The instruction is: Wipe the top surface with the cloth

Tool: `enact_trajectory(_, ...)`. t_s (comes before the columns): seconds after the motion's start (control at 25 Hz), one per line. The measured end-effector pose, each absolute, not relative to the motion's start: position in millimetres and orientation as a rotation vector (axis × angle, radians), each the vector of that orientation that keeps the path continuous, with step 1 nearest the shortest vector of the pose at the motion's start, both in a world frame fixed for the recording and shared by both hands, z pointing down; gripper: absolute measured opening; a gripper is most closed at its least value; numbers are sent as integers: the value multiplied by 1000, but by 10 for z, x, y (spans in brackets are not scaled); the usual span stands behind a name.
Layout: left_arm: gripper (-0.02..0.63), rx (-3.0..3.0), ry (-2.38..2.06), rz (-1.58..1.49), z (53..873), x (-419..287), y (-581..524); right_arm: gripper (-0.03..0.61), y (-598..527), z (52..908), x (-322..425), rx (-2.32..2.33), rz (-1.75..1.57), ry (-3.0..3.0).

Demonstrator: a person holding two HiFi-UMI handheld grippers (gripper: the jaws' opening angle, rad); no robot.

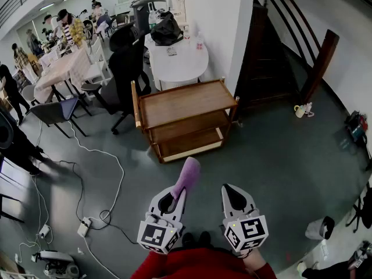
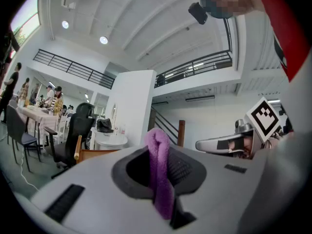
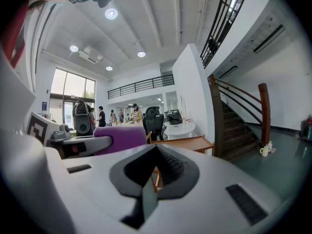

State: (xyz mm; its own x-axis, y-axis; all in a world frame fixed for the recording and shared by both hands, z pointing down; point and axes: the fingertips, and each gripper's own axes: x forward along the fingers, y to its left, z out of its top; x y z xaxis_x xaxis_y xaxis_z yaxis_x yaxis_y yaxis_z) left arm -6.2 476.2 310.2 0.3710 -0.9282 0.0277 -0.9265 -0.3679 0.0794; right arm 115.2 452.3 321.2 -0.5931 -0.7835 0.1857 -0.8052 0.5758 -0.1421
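1. At the bottom edge of the head view, red sleeves [image 1: 174, 264] sit behind the two grippers, each with its marker cube facing up
2. The left gripper [image 1: 179, 192] has its jaws closed on a purple cloth [image 1: 188, 176]. The cloth is pinched as a fold between them and sticks out past the tips
3. The right gripper [image 1: 228, 190], just beside the left one, has its jaws brought together with nothing between them
4. Both grippers are held in the air above the grey floor [image 1: 279, 173] and point towards a wooden cart [image 1: 185, 104], well apart from it
5. The cart has three levels, and the cloth is in the air, not touching its top surface
6. A white cable [image 1: 119, 182] loops over the floor to the left of the cart
7. Behind the cart stand a black office chair [image 1: 127, 68] and a round white tabletop [image 1: 177, 63] carrying a black bag [image 1: 167, 31]. A dark staircase [image 1: 273, 57] rises to the right
8. Farthest off, at upper left, people [image 1: 67, 23] stand around long tables
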Motion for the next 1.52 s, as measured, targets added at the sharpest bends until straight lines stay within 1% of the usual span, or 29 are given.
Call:
enact_trajectory(0.52, 51, 2522, -1707, -9, 3147, 42, 4722, 3, 4497, 3255, 1199, 1334, 334, -2701)
enact_trajectory(0.92, 51, 2504, -1711, 9, 3158, 169, 4491, 3, 4279, 3355, 1400, 1324, 440, -2695)
enact_trajectory(1.32, 52, 2477, -1740, 32, 3131, 217, 3843, 3, 3710, 3379, 1793, 1392, 469, -2648)
enact_trajectory(1.52, 51, 2474, -1691, 76, 3272, 196, 3264, 3, 3189, 3504, 1753, 1418, 502, -2613)
